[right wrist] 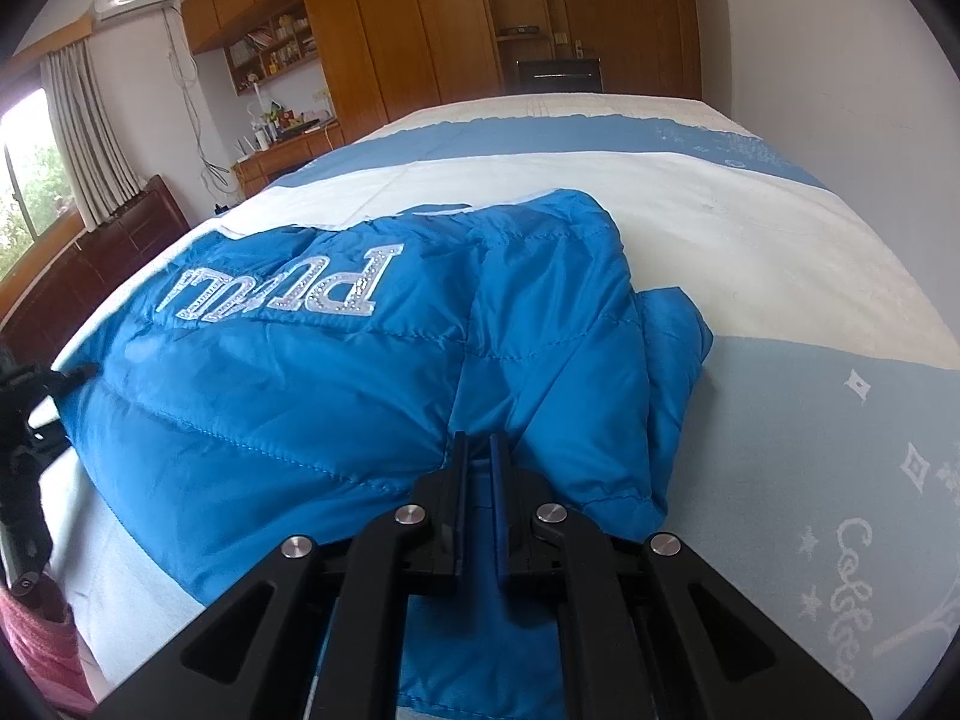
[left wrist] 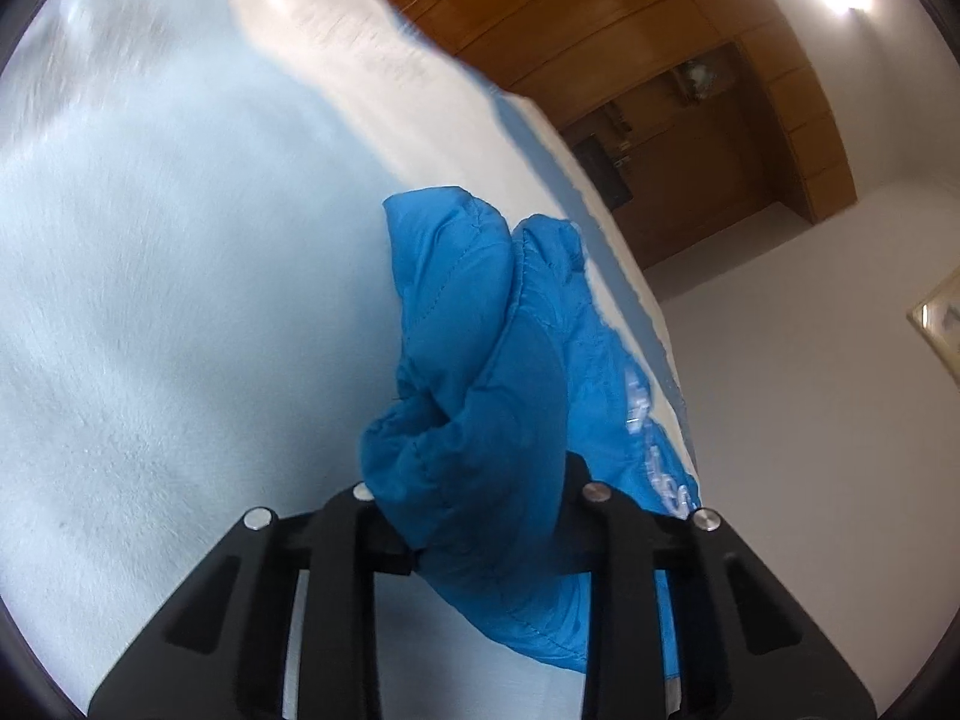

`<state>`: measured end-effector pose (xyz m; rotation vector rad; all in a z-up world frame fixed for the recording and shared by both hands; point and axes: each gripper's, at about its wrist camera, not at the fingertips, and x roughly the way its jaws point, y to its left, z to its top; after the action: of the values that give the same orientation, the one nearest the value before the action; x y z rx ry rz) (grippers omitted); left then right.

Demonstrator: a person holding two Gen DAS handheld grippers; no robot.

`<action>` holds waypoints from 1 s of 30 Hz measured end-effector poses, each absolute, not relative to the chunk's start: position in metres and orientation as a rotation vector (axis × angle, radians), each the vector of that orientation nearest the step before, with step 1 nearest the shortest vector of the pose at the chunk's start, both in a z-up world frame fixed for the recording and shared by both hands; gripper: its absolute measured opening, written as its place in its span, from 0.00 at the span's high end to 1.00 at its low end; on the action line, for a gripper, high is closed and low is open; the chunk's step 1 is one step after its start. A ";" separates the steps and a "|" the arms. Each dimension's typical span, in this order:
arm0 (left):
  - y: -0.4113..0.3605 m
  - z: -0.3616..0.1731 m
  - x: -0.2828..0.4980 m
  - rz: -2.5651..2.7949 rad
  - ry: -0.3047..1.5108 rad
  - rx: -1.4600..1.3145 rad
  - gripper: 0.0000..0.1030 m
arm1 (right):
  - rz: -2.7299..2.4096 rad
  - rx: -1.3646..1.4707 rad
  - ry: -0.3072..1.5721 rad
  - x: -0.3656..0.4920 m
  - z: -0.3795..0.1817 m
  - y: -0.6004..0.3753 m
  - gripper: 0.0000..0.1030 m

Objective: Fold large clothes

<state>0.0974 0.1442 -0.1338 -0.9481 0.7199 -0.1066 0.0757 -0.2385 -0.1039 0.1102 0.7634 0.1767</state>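
Blue quilted jacket (right wrist: pixel 336 372) lies on the bed (right wrist: pixel 750 252), silver lettering (right wrist: pixel 282 291) uppermost. Right claw (right wrist: pixel 478 450) is clamped on the jacket's near fold. Left claw (right wrist: pixel 66 381) touches the jacket's left edge. Wooden wardrobe (right wrist: pixel 384 42) stands beyond the bed.

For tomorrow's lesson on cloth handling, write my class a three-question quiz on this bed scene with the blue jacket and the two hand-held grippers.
1. True or false: the right hand-held gripper is shut on the blue jacket.
2. Multiple choice: the jacket lies on A) a wooden floor, B) a bed cover in white and blue bands, C) a chair.
3. Fill in: the silver lettering on the jacket reads ____ side up from the right wrist view.

Key
1. True: its jaws are closed with a fold of blue fabric between them.
2. B.
3. Upside down. The left hand-held gripper also has bunched jacket fabric between its jaws.
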 end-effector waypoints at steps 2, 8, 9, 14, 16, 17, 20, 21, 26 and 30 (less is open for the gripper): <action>0.147 -0.145 0.103 -0.136 0.731 -0.968 0.73 | 0.175 0.106 0.763 0.076 -0.104 -0.238 0.95; 0.144 -0.147 0.111 -0.128 0.742 -0.912 0.72 | 0.165 0.085 0.755 0.076 -0.106 -0.237 0.95; 0.143 -0.147 0.112 -0.129 0.741 -0.910 0.72 | 0.165 0.085 0.753 0.076 -0.106 -0.238 0.95; 0.148 -0.150 0.110 -0.132 0.740 -0.915 0.72 | 0.173 0.097 0.752 0.076 -0.107 -0.240 0.95; 0.152 -0.150 0.108 -0.133 0.741 -0.917 0.72 | 0.173 0.097 0.752 0.076 -0.106 -0.241 0.95; 0.154 -0.150 0.107 -0.134 0.741 -0.919 0.72 | 0.174 0.098 0.752 0.076 -0.106 -0.241 0.95; 0.158 -0.147 0.110 -0.128 0.742 -0.914 0.72 | 0.179 0.105 0.750 0.077 -0.106 -0.241 0.95; 0.158 -0.147 0.111 -0.125 0.741 -0.908 0.72 | 0.180 0.106 0.748 0.076 -0.106 -0.241 0.95; 0.151 -0.144 0.110 -0.129 0.740 -0.907 0.72 | 0.180 0.102 0.741 0.075 -0.105 -0.239 0.94; 0.147 -0.133 0.112 -0.120 0.735 -0.872 0.72 | 0.201 0.135 0.745 0.075 -0.101 -0.244 0.92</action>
<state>0.1125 0.1467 -0.1332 -0.8724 0.7354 -0.1204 0.0747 -0.2436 -0.1006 0.1350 0.7450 0.2013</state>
